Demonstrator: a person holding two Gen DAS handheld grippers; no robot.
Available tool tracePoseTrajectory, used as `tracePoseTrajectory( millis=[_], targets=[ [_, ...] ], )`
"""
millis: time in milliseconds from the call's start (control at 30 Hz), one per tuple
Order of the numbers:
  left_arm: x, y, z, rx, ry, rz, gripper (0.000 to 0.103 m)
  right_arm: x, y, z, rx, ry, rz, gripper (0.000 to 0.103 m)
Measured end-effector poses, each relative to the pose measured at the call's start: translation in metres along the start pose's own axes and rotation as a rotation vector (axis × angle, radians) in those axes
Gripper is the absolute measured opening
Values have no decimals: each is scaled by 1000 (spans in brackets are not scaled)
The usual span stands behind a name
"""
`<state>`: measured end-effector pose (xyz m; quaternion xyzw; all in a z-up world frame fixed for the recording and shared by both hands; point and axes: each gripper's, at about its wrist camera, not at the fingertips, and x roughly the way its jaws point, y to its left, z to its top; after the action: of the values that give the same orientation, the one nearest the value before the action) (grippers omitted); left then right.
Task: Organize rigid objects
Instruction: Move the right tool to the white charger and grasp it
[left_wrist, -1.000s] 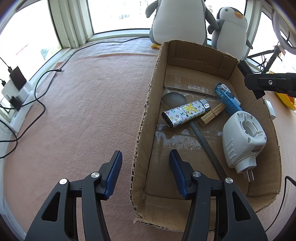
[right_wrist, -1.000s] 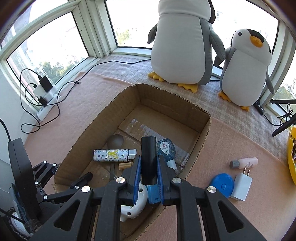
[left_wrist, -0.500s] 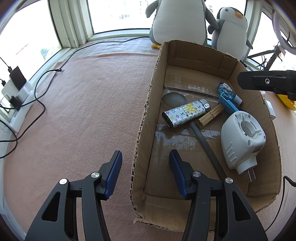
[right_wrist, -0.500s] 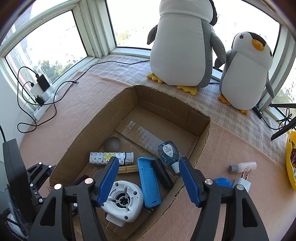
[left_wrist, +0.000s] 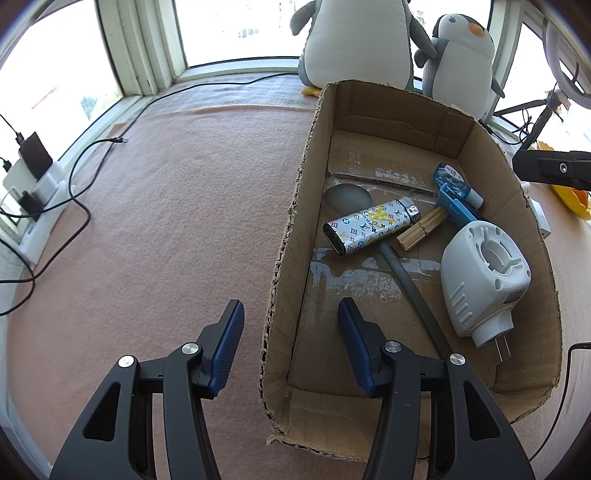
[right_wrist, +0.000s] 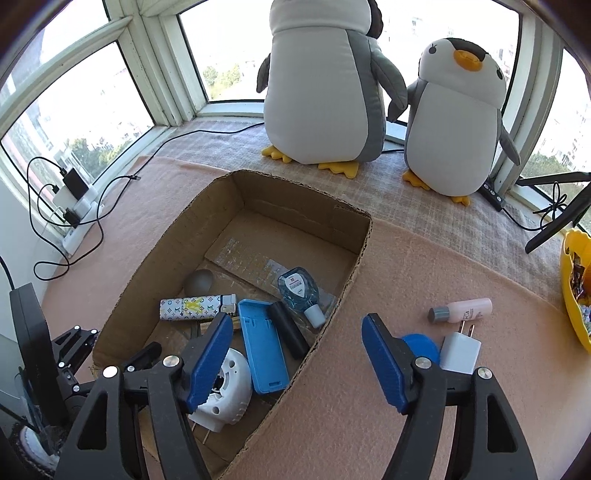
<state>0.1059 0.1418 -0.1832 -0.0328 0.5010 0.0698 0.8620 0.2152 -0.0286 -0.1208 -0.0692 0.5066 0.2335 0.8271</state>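
A cardboard box (right_wrist: 347, 291) holds a patterned lighter (right_wrist: 195, 308), a blue case (right_wrist: 262, 350), a black cylinder (right_wrist: 288, 334), a sanitiser bottle (right_wrist: 299, 291) and a white plug-in device (right_wrist: 229, 391). My right gripper (right_wrist: 295, 325) hovers over the box's right wall; its jaws are opening and grip nothing. The cylinder lies loose below, beside the blue case. My left gripper (left_wrist: 291, 306) stands open astride the box's left wall (left_wrist: 295, 206), with its pads clear of the cardboard. The left wrist view also shows the lighter (left_wrist: 371, 226), a clothespin (left_wrist: 421, 229) and the plug-in device (left_wrist: 484, 277).
On the pink mat right of the box lie a pink bottle (right_wrist: 461, 309), a white charger (right_wrist: 460, 347) and a blue disc (right_wrist: 421, 347). A yellow bowl (right_wrist: 572, 288) sits far right. Two plush penguins (right_wrist: 321, 85) stand behind the box. A power strip with cables (right_wrist: 74, 218) lies left.
My right gripper opened and let go of the black cylinder, which now lies in the box next to the blue case. That gripper then shifted right. The left gripper stayed still.
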Motion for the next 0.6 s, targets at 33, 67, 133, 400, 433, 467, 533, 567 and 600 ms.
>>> tracePoseTrajectory(
  millis=[33, 67, 133, 400, 433, 467, 533, 567, 600],
  targets=[
    [0, 0, 0, 0, 0, 0, 53, -2, -7, -2, 12, -2, -8, 69],
    [0, 0, 0, 0, 0, 0, 53, -4, -14, -5, 27, -4, -15, 69],
    [0, 0, 0, 1, 0, 0, 53, -9, -31, -9, 67, -7, -24, 69],
    [0, 0, 0, 1, 0, 0, 53, -16, -103, -25, 245, 33, -22, 69],
    [0, 0, 0, 2, 0, 1, 53, -15, -110, -27, 268, 37, -19, 69],
    [0, 0, 0, 3, 0, 2, 53, -15, -117, -29, 290, 39, -15, 69],
    [1, -1, 0, 3, 1, 3, 53, -15, -130, -32, 329, 42, -13, 69],
    [0, -1, 0, 4, 0, 4, 53, -14, -135, -34, 349, 44, -18, 69],
    [1, -1, 0, 4, 0, 5, 53, -13, -140, -36, 370, 47, -24, 69]
  ],
)
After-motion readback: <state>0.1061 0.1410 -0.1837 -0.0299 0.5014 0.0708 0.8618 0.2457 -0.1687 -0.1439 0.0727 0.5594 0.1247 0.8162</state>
